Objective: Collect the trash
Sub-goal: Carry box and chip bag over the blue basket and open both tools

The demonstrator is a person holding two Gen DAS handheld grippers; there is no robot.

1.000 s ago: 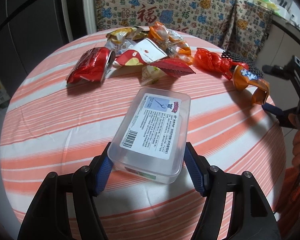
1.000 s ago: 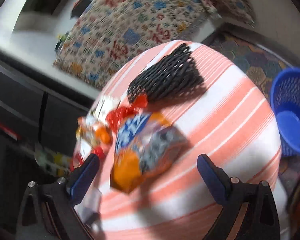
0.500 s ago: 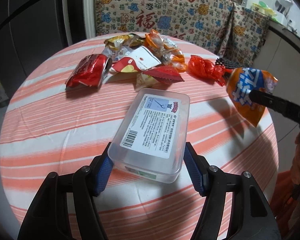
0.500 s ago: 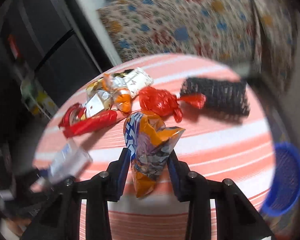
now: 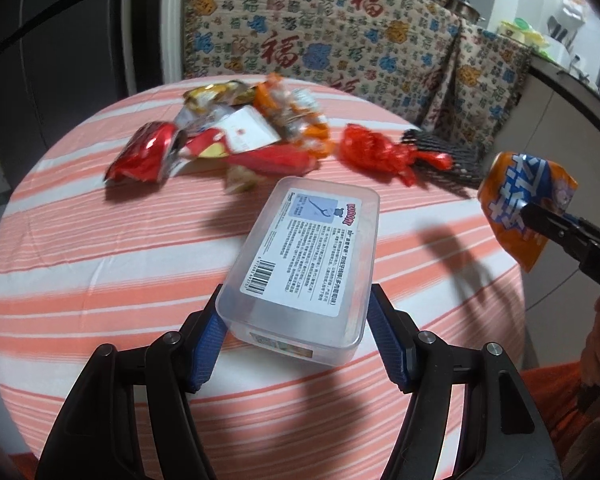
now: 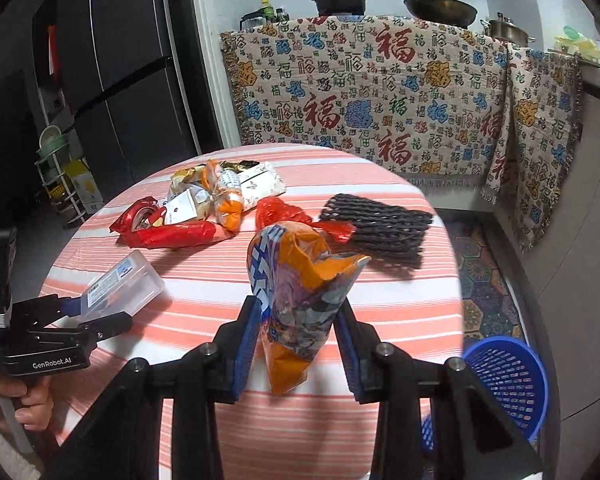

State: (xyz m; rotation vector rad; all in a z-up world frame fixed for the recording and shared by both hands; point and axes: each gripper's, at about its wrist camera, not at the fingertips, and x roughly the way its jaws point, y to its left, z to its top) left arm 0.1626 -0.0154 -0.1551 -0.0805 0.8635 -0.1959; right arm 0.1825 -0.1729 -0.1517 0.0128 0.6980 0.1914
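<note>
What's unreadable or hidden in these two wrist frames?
- Clear plastic box, left wrist view: near end hidden between the left gripper fingers.
- Blue mesh basket, right wrist view: inside partly blocked by the right gripper; contents unknown.
- Pile of snack wrappers, left wrist view: motion-blurred, print illegible.
- Orange snack bag, right wrist view: crumpled, lettering unreadable.

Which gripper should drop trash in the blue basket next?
Probably the right gripper: it grips the orange snack bag, and the blue basket sits just beside it. The left gripper holds the plastic box.
</note>
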